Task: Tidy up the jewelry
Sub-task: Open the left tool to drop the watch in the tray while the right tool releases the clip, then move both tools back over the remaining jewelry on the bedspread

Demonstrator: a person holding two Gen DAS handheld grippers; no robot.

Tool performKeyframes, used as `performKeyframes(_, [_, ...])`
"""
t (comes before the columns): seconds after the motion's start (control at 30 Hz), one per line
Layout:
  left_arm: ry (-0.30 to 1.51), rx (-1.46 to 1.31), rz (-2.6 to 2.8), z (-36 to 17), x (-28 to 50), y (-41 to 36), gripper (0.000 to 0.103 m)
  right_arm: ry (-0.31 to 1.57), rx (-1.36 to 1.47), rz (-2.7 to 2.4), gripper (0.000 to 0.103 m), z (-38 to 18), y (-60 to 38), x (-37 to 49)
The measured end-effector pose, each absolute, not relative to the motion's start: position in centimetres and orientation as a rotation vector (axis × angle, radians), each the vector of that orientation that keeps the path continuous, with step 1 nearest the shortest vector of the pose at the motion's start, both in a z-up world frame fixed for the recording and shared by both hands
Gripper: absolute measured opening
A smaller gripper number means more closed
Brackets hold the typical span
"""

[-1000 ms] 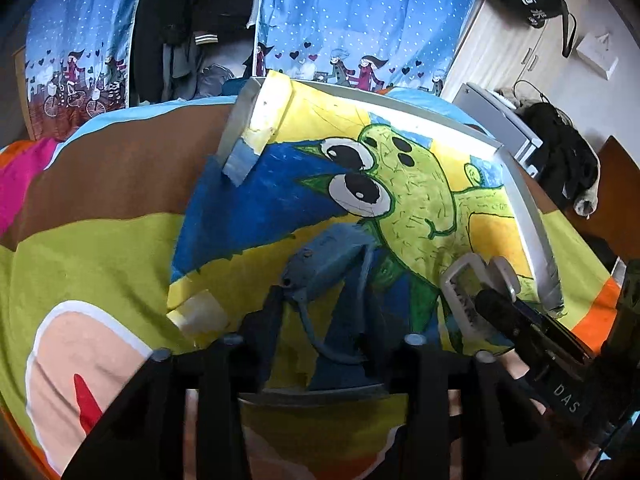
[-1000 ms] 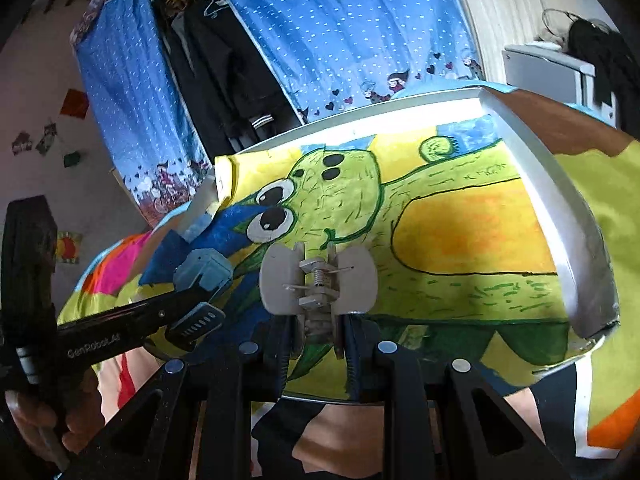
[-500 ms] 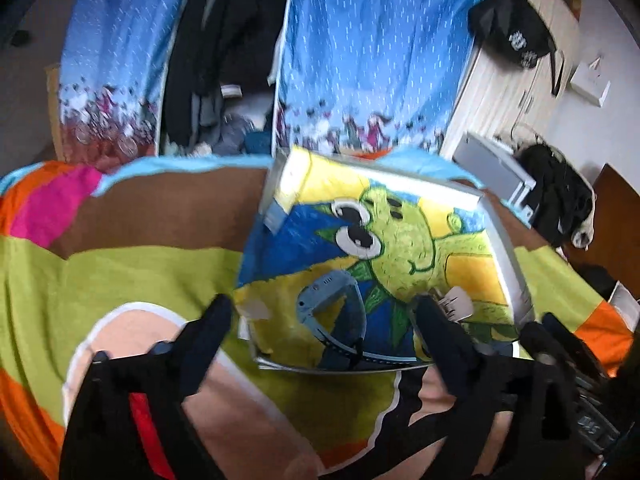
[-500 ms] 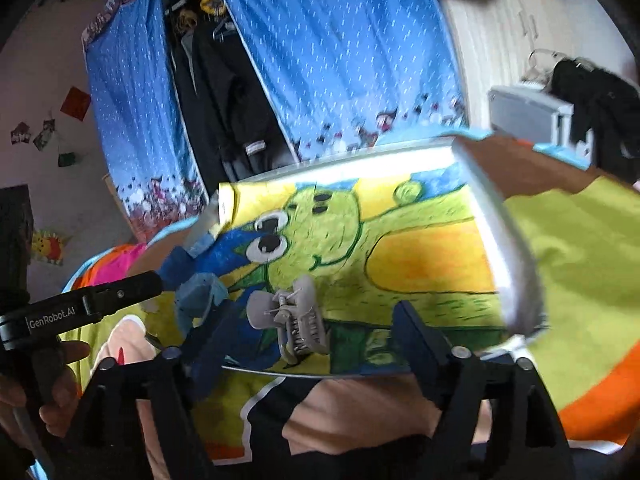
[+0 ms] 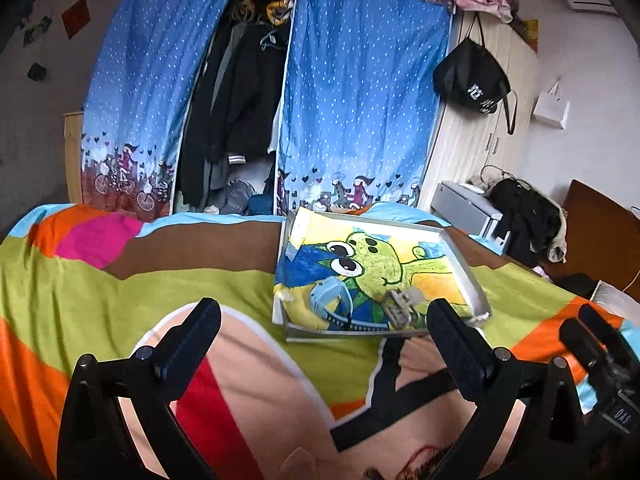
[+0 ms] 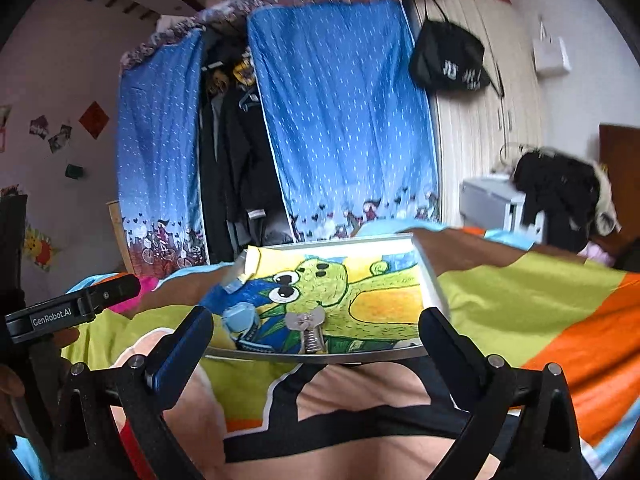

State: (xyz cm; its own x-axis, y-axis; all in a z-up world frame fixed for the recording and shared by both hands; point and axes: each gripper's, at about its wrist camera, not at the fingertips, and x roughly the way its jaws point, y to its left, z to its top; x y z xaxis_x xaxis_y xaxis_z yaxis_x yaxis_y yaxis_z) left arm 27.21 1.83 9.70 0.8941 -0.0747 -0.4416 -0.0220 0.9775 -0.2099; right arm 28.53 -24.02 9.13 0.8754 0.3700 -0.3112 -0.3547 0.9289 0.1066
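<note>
A shallow white tray point(image 5: 468, 276) lined with a green cartoon drawing lies on the bed; it also shows in the right wrist view point(image 6: 430, 280). In its near end lie a blue-grey watch point(image 5: 330, 300) point(image 6: 240, 320) and a grey claw hair clip point(image 5: 400, 306) point(image 6: 308, 328). My left gripper point(image 5: 324, 336) is open and empty, held back above the bedspread in front of the tray. My right gripper point(image 6: 316, 340) is open and empty too, just short of the tray's near rim. The left gripper's body point(image 6: 72, 308) shows at the left of the right wrist view.
A bright patchwork bedspread point(image 5: 120, 300) covers the bed. Behind stand blue dotted curtains point(image 5: 360, 100) around hanging dark clothes point(image 5: 240, 92), a pale wardrobe with a black bag point(image 5: 472, 76), and a grey box with dark clothing point(image 5: 520, 216) at the right.
Both grippers opened, let go of the watch and the hair clip in the tray, and drew back and upward. The tray now looks smaller and farther away.
</note>
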Motion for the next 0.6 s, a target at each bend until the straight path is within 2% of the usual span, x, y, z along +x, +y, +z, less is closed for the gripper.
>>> performKeyframes(0.3, [0.398, -0.197, -0.012, 10.4, 18.2, 2.2, 0.101, 0.263, 0.024, 0.388, 0.103, 10.6, -23.5, 21.3])
performKeyframes(0.6, [0.399, -0.174, -0.026, 8.6, 10.8, 1.6, 0.101, 0.268, 0.047, 0.38, 0.103, 8.5, -23.5, 14.0])
